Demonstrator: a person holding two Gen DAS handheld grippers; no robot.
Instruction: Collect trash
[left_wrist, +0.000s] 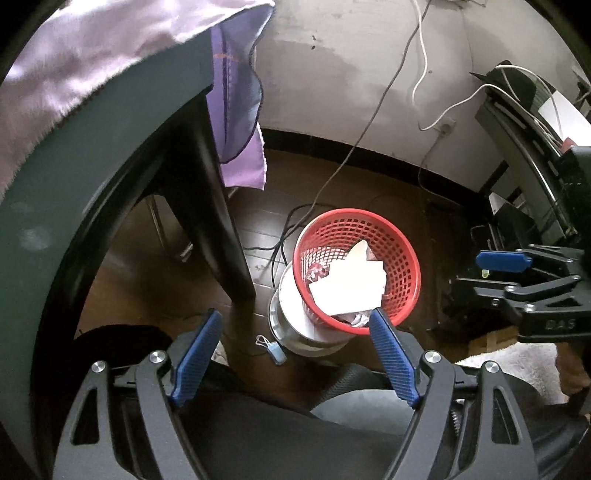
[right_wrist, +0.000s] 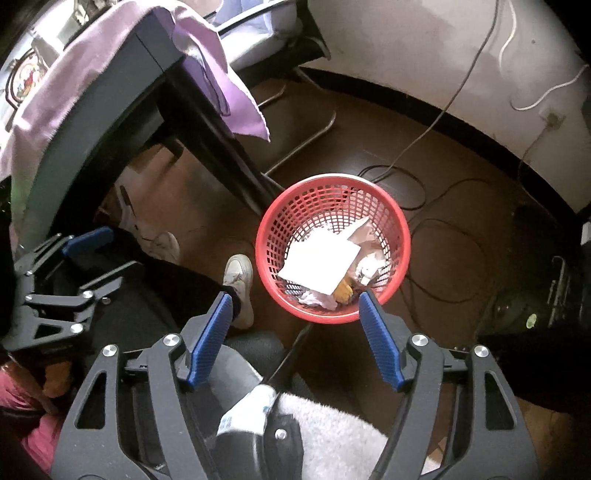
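Red basket holds white paper | left gripper agape, empty | right gripper agape, empty

It looked like a lived-in home room — a dark wood-plank floor, a purple cloth draped off a dark surface, loose cables trailing down a stained wall, and a red mesh wastebasket holding paper.
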